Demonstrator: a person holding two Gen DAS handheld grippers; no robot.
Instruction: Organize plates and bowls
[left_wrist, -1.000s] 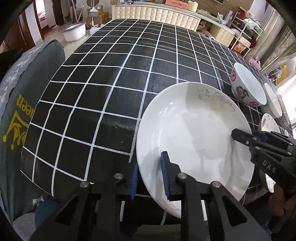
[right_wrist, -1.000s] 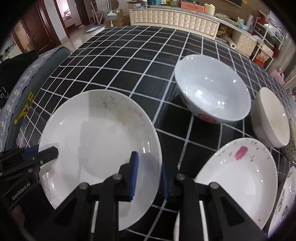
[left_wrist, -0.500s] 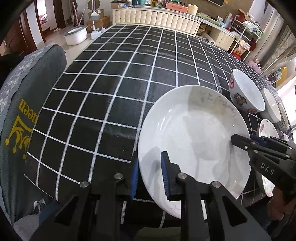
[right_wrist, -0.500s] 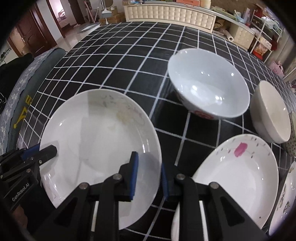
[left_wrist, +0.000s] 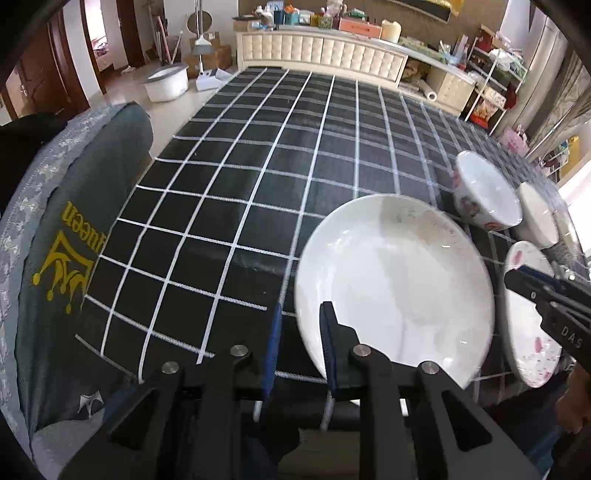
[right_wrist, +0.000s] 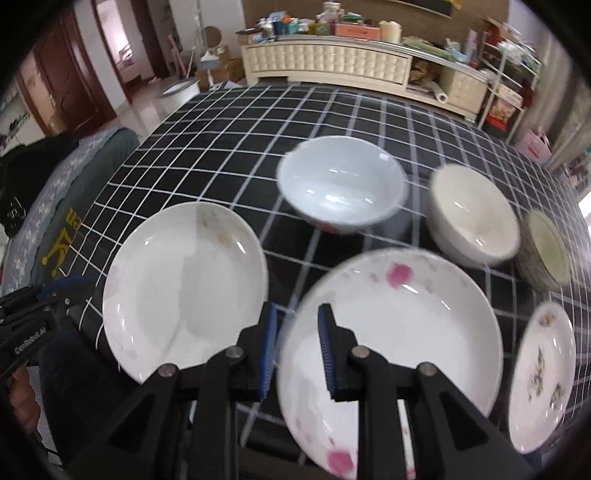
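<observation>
A plain white plate (left_wrist: 395, 280) (right_wrist: 184, 288) lies on the black checked tablecloth (left_wrist: 258, 155) near its front edge. My left gripper (left_wrist: 299, 347) is open and empty, its right finger over the plate's near left rim. My right gripper (right_wrist: 295, 347) is open and empty, over the left rim of a pink-flowered plate (right_wrist: 399, 332) (left_wrist: 528, 325). Behind stand a white bowl with red marks (right_wrist: 340, 184) (left_wrist: 484, 195), a cream bowl (right_wrist: 472, 214) (left_wrist: 535, 214) and a darker-sided bowl (right_wrist: 546, 251). A small patterned plate (right_wrist: 543, 373) lies at the far right.
A grey chair back with a yellow crown print (left_wrist: 74, 236) stands against the table's left edge. A cream cabinet (right_wrist: 328, 62) with clutter lines the far wall. A white tub (left_wrist: 166, 81) sits on the floor beyond the table.
Both grippers have drawn back toward the near edge. My right gripper has shifted right, from the plain plate's rim to the pink-flowered plate's rim. The plain plate stays on the table.
</observation>
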